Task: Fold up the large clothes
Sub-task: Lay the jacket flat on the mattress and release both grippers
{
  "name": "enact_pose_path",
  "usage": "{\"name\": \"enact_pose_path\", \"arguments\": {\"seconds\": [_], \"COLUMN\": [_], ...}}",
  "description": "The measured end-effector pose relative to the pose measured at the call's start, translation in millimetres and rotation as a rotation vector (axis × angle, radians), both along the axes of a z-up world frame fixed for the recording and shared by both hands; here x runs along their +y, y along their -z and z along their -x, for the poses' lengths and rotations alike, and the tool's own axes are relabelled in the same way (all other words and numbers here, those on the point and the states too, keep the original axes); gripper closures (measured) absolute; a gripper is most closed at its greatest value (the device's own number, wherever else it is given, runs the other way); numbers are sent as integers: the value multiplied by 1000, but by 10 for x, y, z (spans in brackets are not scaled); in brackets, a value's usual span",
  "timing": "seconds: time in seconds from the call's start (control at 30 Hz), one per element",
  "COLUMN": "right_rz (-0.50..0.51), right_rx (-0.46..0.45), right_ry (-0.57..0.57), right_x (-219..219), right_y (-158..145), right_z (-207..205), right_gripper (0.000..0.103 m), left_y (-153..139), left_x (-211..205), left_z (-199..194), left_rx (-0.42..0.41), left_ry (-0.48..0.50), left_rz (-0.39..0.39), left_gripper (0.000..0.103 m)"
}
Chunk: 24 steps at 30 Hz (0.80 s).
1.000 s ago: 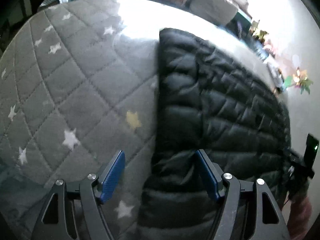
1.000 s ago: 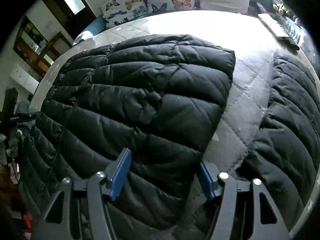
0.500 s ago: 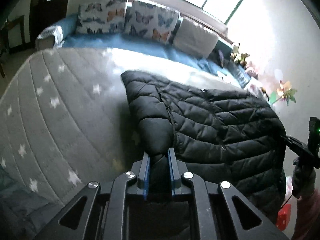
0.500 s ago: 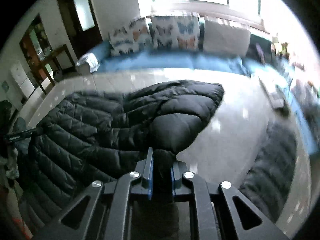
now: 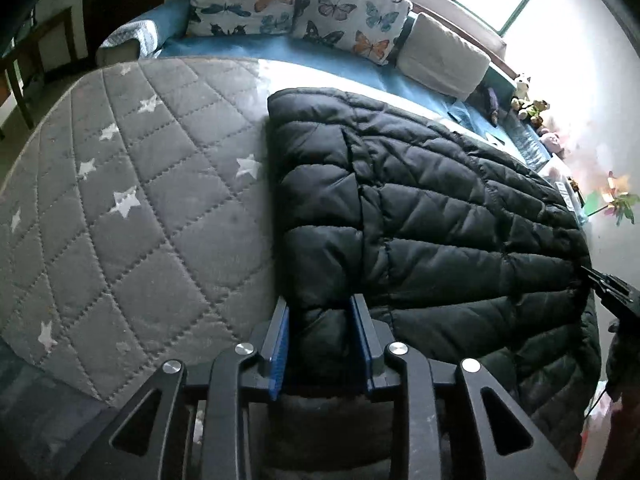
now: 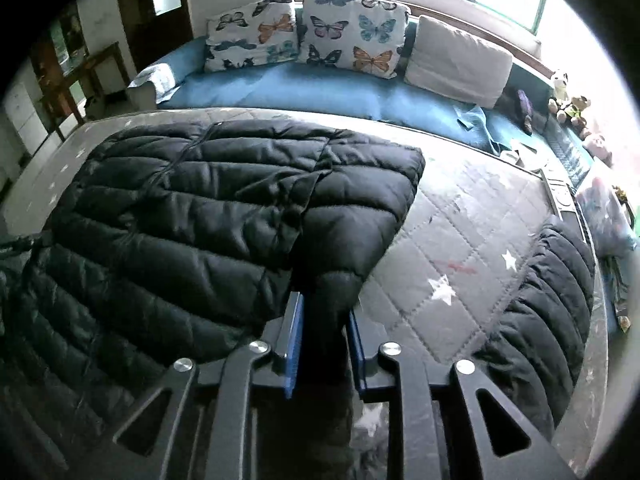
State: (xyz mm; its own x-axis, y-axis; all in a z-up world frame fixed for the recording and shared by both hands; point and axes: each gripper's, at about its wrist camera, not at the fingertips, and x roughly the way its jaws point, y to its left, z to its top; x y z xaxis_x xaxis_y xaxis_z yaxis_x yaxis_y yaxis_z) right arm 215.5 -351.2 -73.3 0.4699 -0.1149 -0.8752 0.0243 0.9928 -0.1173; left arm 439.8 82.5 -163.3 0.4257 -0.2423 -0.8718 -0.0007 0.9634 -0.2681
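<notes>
I'm holding the jacket (image 5: 420,216) by its near edge with both grippers. It's lying spread on the bed (image 5: 132,208), a grey quilted cover with white stars, its far end towards the butterfly pillows (image 5: 296,4). My left gripper (image 5: 322,344) is taking the near left corner, a puffy fold sitting between the blue pads; the jaws are easing apart a little, but the fabric is filling the gap and touching both pads, so I'm reading it as still gripped. My right gripper (image 6: 322,344) is doing the same on the near right corner: jaws widening slightly, cloth bunched tight between the pads. I'm judging that two matching corner grips are there to lift the near hem evenly and carry it over for a fold. Another dark padded piece (image 6: 548,312) is lying at the bed's right edge, apart from the jacket; I can't tell what it is. I'm reading no brand, label or writing anywhere.
</notes>
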Motion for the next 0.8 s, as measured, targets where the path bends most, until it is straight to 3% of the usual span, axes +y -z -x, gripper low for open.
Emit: {"name": "enact_pose_path", "arguments": {"seconds": [0.17,0.3,0.33,0.4,0.43,0.47,0.57,0.73,0.8], "right_rz": [37,44,36,-1,-22,-38,-81,-162,-167], "right_rx": [-12,-46,-51,-45,-42,-44,-50,23,39], "right_ry": [-102,-175,-181,-203,-215,-227,-283,-358,-385], "right_x": [214,484,526,628,670,744,942,1307,1422], "right_y": [-391,-599,-631,-636,-614,-581,-476,-202,-85], "right_z": [407,829,882,1057,1128,1229,1432,1689,1764], "right_gripper": [78,78,76,67,61,60,60,61,61], "left_y": [-472,-873,-970,-1115,-1175,-1223,-1287,-1153,-1042], "left_x": [-138,-187,-211,-272,-316,-367,-567,-924,-1067], "left_z": [397,975,1133,1433,1607,1784,2208,2553,2634], "left_rx": [-122,-238,-263,-293,-315,-352,-431,-312,-281], "left_ry": [75,137,154,182,189,187,232,354,392], "left_rz": [-92,-83,-76,-67,-71,-76,-39,39,44], "left_gripper": [71,71,67,40,17,10,10,13,21]}}
